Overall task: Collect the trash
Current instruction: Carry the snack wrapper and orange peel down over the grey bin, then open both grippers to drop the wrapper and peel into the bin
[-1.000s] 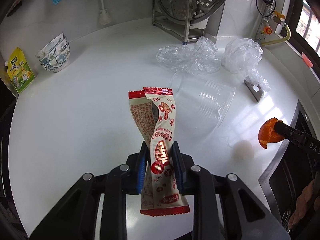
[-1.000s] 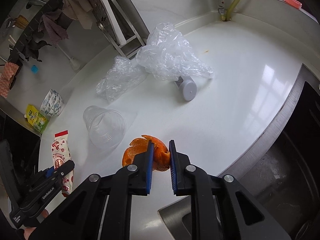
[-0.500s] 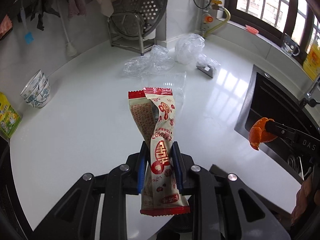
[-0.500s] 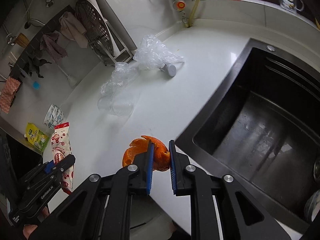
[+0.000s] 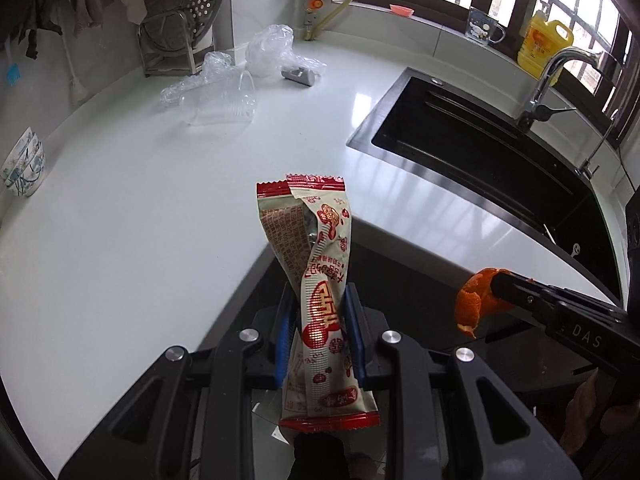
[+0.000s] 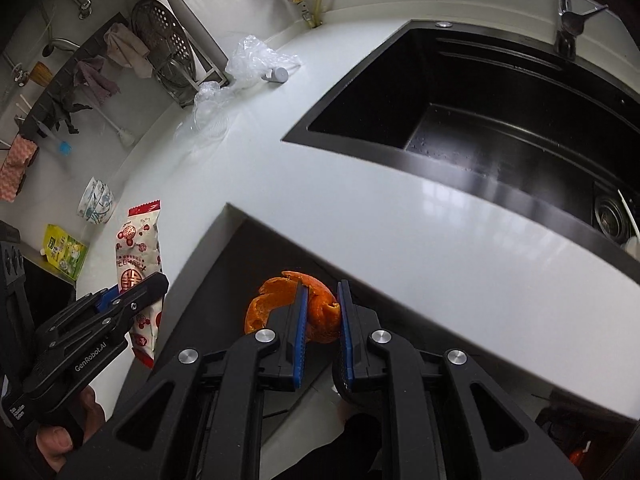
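Left wrist view: my left gripper (image 5: 320, 334) is clamped on a crumpled red-and-cream snack wrapper (image 5: 316, 280), my right gripper (image 6: 322, 322) pinches a curled orange peel (image 6: 320, 314), both past the white countertop (image 5: 140, 200) edge. Carrying step; next I'd guess find the bin, not visible.

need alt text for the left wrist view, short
The left gripper clamps a red and cream snack wrapper upright beyond the edge of a white counter. At right, the right gripper holds orange peel; a black sink lies behind.
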Tool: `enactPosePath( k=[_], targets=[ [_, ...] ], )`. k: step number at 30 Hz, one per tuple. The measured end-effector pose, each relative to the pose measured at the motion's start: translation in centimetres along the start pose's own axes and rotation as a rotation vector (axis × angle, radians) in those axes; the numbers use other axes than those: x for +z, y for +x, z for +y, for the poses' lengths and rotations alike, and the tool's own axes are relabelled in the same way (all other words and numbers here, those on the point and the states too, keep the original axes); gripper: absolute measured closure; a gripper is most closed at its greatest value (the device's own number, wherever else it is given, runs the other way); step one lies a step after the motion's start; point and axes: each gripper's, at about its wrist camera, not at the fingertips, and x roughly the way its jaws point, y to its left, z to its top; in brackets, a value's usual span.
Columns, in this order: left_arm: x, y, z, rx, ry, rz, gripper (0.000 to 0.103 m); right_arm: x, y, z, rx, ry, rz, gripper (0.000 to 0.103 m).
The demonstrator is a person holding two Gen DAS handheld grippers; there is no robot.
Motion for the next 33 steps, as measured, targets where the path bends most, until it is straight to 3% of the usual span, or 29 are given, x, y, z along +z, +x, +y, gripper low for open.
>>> enactPosePath(
  k=[8, 13, 23, 29, 33],
  targets=[
    [-6.7, 0.8, -2.2, -0.011, 0.042, 0.033, 0.079, -8.8, 1.1, -2.7, 0.027, 0.001, 0.047, 0.089],
    [-11.4, 3.9, -2.9, -0.028, 0.103, 0.078, 0.078, -13.5, 4.7, -4.6, 0.02, 0.058, 0.081, 0.089],
    [-20.6, 18.3, -1.4, -0.075, 0.201, 0.208, 0.077, -21.6, 19.0, -10.8, -0.036, 0.161, 0.153, 0.089],
    [-24.3, 26.6, -0.1, -0.072, 0.212, 0.248, 0.076, -24.3, 28.0, -13.2, -0.037, 0.213, 0.173, 0.089],
    [-25.7, 29.9, 0.9, -0.062, 0.215, 0.246, 0.074, -25.2, 32.4, -14.4, -0.042, 0.228, 0.191, 0.088]
  ],
)
